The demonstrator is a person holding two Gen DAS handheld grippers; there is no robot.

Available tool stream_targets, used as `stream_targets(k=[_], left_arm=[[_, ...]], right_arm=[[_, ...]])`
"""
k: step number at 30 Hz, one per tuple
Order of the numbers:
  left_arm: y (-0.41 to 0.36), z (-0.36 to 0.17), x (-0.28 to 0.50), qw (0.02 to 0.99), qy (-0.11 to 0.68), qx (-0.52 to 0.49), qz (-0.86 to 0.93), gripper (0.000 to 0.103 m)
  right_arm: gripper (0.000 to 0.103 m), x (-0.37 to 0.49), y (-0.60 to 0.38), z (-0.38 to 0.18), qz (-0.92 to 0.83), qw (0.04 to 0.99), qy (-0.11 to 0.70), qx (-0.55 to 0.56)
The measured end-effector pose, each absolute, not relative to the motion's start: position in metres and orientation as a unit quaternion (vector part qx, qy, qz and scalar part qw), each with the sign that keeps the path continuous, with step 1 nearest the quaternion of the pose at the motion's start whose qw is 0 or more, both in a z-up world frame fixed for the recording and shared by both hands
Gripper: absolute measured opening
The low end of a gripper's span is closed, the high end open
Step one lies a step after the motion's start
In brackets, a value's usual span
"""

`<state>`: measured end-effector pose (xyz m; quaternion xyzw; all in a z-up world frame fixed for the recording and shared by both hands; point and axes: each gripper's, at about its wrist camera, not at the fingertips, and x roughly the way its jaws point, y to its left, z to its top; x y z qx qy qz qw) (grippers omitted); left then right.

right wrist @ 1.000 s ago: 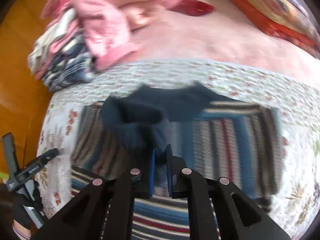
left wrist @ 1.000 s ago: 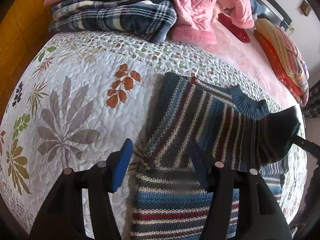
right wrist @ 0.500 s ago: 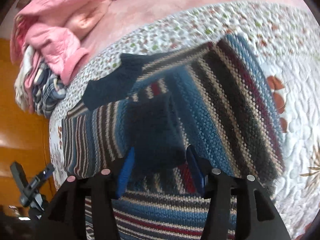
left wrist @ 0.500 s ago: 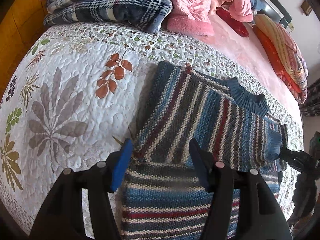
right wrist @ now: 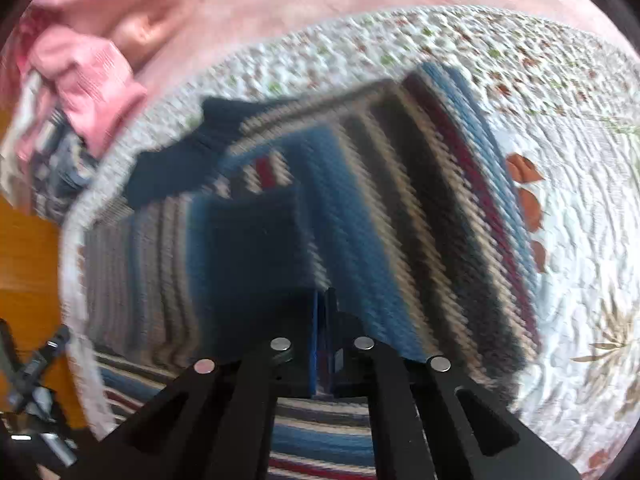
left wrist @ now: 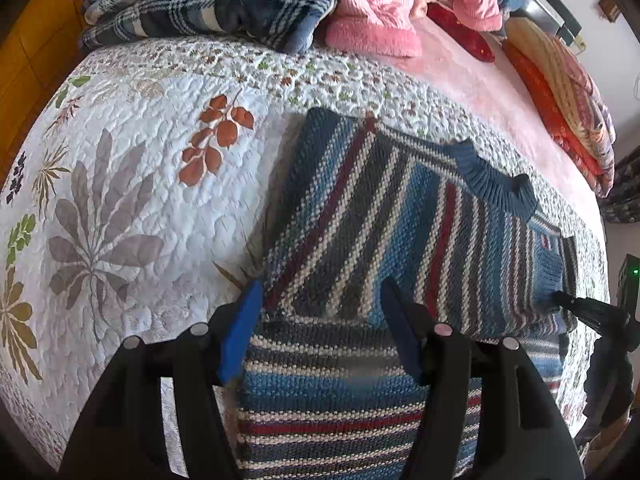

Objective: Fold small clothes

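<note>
A striped knit sweater (left wrist: 380, 220) in blue, grey, white and red lies flat on the quilt, collar (left wrist: 496, 188) toward the far right. Both sleeves lie folded in over the body. My left gripper (left wrist: 320, 320) is open, and its blue pads straddle the left folded sleeve near the sweater's left edge. My right gripper (right wrist: 322, 316) is shut, with its tips at the near edge of the blue cuff (right wrist: 256, 248), which lies flat on the sweater (right wrist: 400, 220). I see no cloth between its pads. In the left wrist view the right gripper (left wrist: 560, 300) touches the cuff (left wrist: 546, 268).
The white floral quilt (left wrist: 140, 160) covers the near part of the bed. Folded plaid blankets (left wrist: 208, 4) and pink garments (left wrist: 372, 12) are piled at the back. Striped cushions (left wrist: 560, 92) lie along the far right, on a pink sheet (left wrist: 460, 72).
My right gripper carried the sleeve over the sweater, opened and let it down, and has now shut at the cuff's edge. My left gripper stayed open and edged forward a little.
</note>
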<state>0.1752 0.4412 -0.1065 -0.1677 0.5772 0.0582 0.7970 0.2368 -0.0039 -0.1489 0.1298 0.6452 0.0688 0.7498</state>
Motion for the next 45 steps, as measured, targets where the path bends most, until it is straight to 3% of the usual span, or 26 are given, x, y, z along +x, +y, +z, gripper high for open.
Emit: stream_targets(k=[6,12,16,21,22,28,33,36,45], left_arm=[[0.437,-0.127,0.174,0.781,0.602,-0.150,0.072,0.062],[0.423,-0.110,0.172,0.812,0.564,-0.139,0.051,0.064],[0.408,-0.130,0.175,0.798,0.591,-0.107,0.045,0.065],[0.400,-0.155,0.175,0.777,0.623,-0.073,0.044,0.065],[0.401,-0.154,0.174,0.778,0.623,-0.072,0.046,0.065],[0.414,-0.110,0.160,0.800,0.584,-0.135,0.027,0.065],[0.426,-0.083,0.119,0.800,0.574,-0.170,0.031,0.068],[0.428,-0.084,0.086,0.790,0.583,-0.186,0.038,0.069],[0.427,-0.111,-0.036,0.746,0.623,-0.231,0.051,0.071]], right_arm=[[0.002,0.225,-0.007,-0.142,0.063,0.761,0.632,0.131],[0.007,0.216,0.008,-0.105,0.099,0.791,0.591,0.123],[0.007,0.216,0.022,-0.116,0.097,0.782,0.605,0.113],[0.016,0.214,0.019,-0.139,0.050,0.771,0.631,0.066],[0.021,0.212,0.016,-0.139,0.048,0.771,0.632,0.069],[0.024,0.175,-0.022,-0.103,0.049,0.784,0.615,0.064],[0.033,0.122,-0.053,-0.074,0.080,0.789,0.606,0.068],[0.044,0.086,-0.068,-0.068,0.098,0.784,0.606,0.091],[0.050,-0.004,-0.082,-0.085,0.098,0.744,0.647,0.136]])
